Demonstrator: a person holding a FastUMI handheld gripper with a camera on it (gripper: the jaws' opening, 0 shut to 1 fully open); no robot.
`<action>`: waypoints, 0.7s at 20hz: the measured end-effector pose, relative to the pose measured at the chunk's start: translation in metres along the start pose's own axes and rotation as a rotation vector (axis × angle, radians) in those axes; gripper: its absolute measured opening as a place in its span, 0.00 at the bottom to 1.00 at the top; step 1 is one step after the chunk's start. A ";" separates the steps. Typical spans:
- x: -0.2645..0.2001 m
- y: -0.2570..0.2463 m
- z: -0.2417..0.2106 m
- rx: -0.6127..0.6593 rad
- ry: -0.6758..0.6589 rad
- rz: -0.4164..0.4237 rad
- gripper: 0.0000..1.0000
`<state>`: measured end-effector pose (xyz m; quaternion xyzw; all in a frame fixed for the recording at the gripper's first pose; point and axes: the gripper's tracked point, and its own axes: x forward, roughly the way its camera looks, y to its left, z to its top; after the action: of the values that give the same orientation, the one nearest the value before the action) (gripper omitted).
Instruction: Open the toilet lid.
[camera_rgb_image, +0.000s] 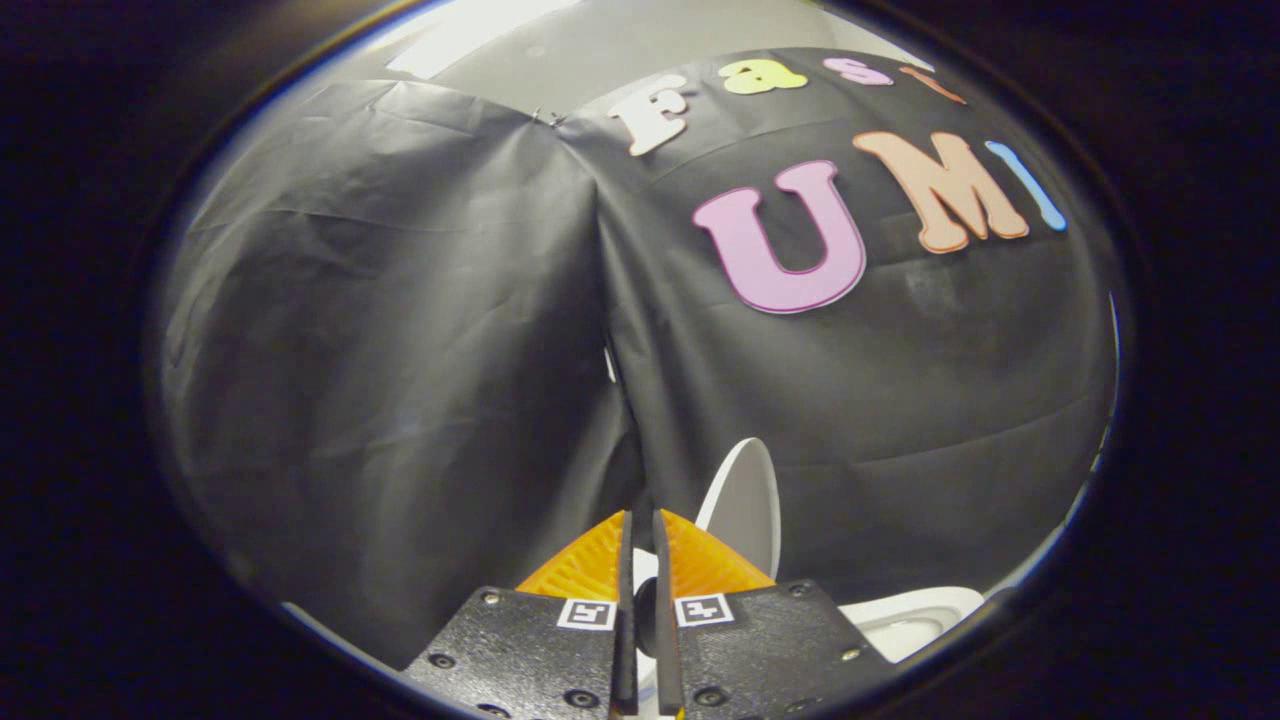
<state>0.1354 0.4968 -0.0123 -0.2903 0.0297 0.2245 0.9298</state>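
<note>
White plastic shows just beyond the fingers: the toilet lid (745, 505) stands raised, close to upright, its oval face leaning back toward the black cloth wall (380, 350) behind it. The gripper (642, 530) points forward and slightly upward at that wall, and its two fingers are drawn together with only a thin dark slit left between them; nothing is clamped in that slit as far as can be seen. The lid rises just ahead and to the right of the fingertips (700, 560), near them, though whether it touches them cannot be told. Lower and further right, part of the white toilet (915, 620) is visible, a rounded rim with a shallow hollow in it, sitting below the raised lid. The cloth wall hangs in two wrinkled panels that meet in a vertical seam directly beyond the fingers, with a small clip (545, 118) at the top of the seam. Above the cloth a pale strip of ceiling or wall (600, 40) catches the light. On each finger's base sits a small square marker (586, 613).
</note>
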 end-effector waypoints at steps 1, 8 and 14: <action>0.005 0.008 -0.002 -0.008 0.010 0.013 0.07; 0.043 0.064 -0.022 -0.060 0.079 0.124 0.08; 0.056 0.083 -0.027 -0.037 0.092 0.167 0.08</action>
<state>0.1519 0.5651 -0.0893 -0.3140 0.0926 0.2883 0.8998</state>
